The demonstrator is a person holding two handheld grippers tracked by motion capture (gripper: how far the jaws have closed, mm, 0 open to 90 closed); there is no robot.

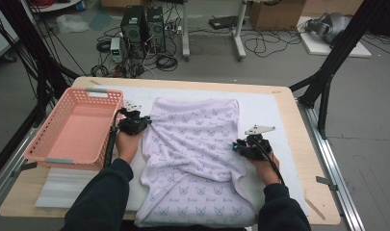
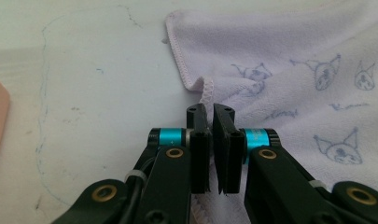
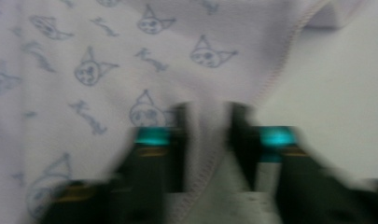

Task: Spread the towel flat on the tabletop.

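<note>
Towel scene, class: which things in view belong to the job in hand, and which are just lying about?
In the job: lilac towel; left gripper, shut on its edge; right gripper at the opposite edge.
Lying about: pink basket; floor cables; cardboard box.

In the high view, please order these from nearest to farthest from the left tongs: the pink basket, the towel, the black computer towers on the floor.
From the left tongs:
1. Towel: its left edge is at the tongs, which are pinched on it.
2. Basket: just to the left, on the table.
3. Towers: far behind, on the floor beyond the table.
</note>
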